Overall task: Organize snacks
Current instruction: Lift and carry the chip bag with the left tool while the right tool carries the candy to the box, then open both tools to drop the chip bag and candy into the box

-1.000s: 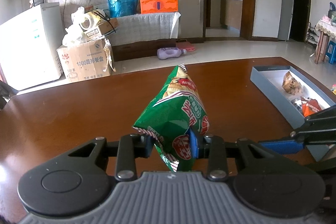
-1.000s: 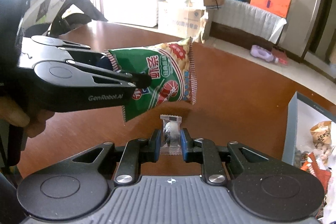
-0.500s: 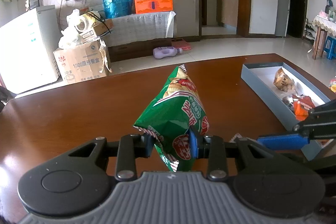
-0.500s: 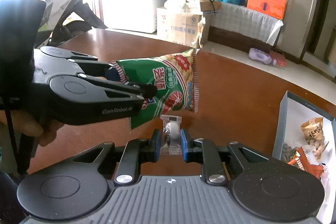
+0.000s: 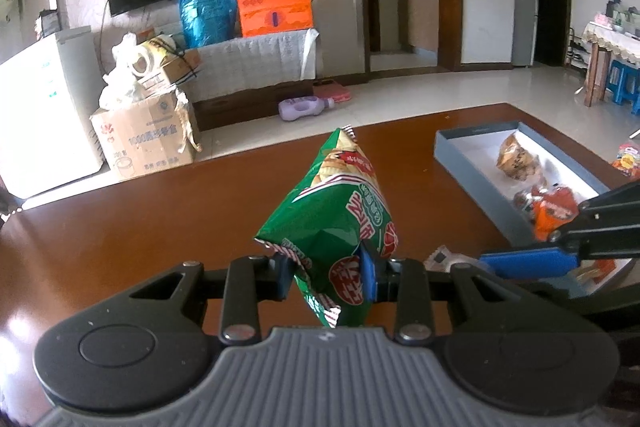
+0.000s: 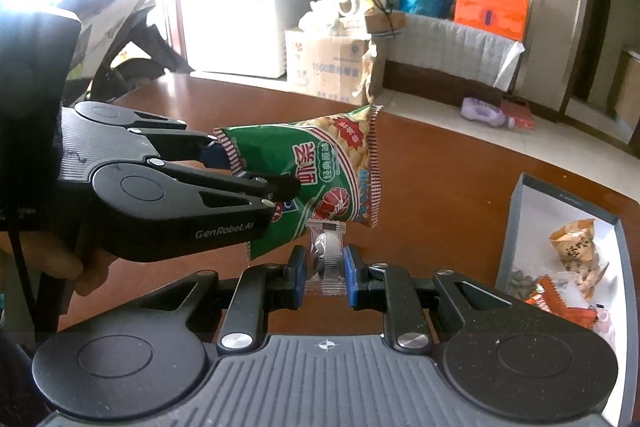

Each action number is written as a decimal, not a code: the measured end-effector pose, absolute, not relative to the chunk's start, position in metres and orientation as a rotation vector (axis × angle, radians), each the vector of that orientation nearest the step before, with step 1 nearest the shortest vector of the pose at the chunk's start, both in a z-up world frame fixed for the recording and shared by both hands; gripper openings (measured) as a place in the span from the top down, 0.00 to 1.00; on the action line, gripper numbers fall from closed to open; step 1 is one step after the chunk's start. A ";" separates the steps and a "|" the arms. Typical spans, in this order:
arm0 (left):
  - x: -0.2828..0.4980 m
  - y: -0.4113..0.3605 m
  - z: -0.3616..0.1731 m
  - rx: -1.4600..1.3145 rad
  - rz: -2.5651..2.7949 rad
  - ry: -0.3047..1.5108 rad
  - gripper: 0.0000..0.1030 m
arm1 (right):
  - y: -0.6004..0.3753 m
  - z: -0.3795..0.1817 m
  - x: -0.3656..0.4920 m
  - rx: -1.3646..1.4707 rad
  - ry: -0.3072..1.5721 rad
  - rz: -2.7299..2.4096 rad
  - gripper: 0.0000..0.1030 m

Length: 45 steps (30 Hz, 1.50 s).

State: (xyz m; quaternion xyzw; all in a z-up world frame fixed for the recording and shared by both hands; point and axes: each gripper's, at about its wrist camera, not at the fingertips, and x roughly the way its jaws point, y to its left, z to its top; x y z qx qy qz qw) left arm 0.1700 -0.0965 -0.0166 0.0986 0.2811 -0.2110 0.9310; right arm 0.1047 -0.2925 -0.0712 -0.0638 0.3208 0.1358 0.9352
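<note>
My left gripper [image 5: 326,277] is shut on a green shrimp-chip bag [image 5: 340,223] and holds it above the brown table [image 5: 160,211]. From the right wrist view the left gripper [image 6: 256,173] and the green bag [image 6: 320,175] hang to the left. My right gripper [image 6: 325,271] is shut on a small clear-wrapped snack [image 6: 326,259] just below the bag. The right gripper [image 5: 528,263] shows at the right of the left wrist view. A grey box [image 5: 476,163] with several snacks lies at the right, also in the right wrist view [image 6: 516,227].
Inside the box lie a tan packet [image 6: 574,243] and an orange packet [image 5: 554,211]. Beyond the table's far edge are a cardboard box [image 5: 144,139], a white fridge [image 5: 44,107] and a purple bottle [image 5: 304,107] on the floor.
Both grippers have shifted toward the grey box with their snacks; the box now appears nearer and more central. Grips are unchanged.
</note>
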 end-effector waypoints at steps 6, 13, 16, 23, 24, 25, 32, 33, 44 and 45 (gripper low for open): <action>0.168 -0.125 -0.003 0.216 -0.467 0.546 0.70 | -0.311 -0.065 0.097 -0.094 0.628 0.243 0.79; 0.166 -0.166 0.011 0.222 -0.514 0.527 0.70 | -0.345 -0.053 0.083 -0.063 0.583 0.170 0.79; 0.165 -0.193 0.018 0.226 -0.550 0.508 0.70 | -0.369 -0.051 0.077 -0.042 0.573 0.113 0.79; 0.162 -0.266 0.012 0.231 -0.639 0.505 0.70 | -0.422 -0.064 0.071 0.004 0.595 -0.003 0.79; 0.162 -0.278 0.009 0.233 -0.650 0.509 0.70 | -0.428 -0.068 0.072 0.009 0.600 -0.015 0.79; 0.163 -0.290 0.005 0.239 -0.659 0.513 0.70 | -0.432 -0.071 0.073 0.015 0.604 -0.027 0.79; 0.169 -0.348 -0.015 0.254 -0.694 0.509 0.70 | -0.461 -0.097 0.089 0.071 0.638 -0.094 0.79; 0.170 -0.354 -0.016 0.252 -0.700 0.508 0.70 | -0.464 -0.099 0.091 0.083 0.640 -0.099 0.79; 0.170 -0.377 -0.023 0.243 -0.740 0.527 0.57 | -0.468 -0.114 0.097 0.076 0.689 -0.117 0.37; 0.166 -0.376 -0.023 0.254 -0.738 0.523 0.53 | -0.466 -0.112 0.093 0.060 0.677 -0.136 0.32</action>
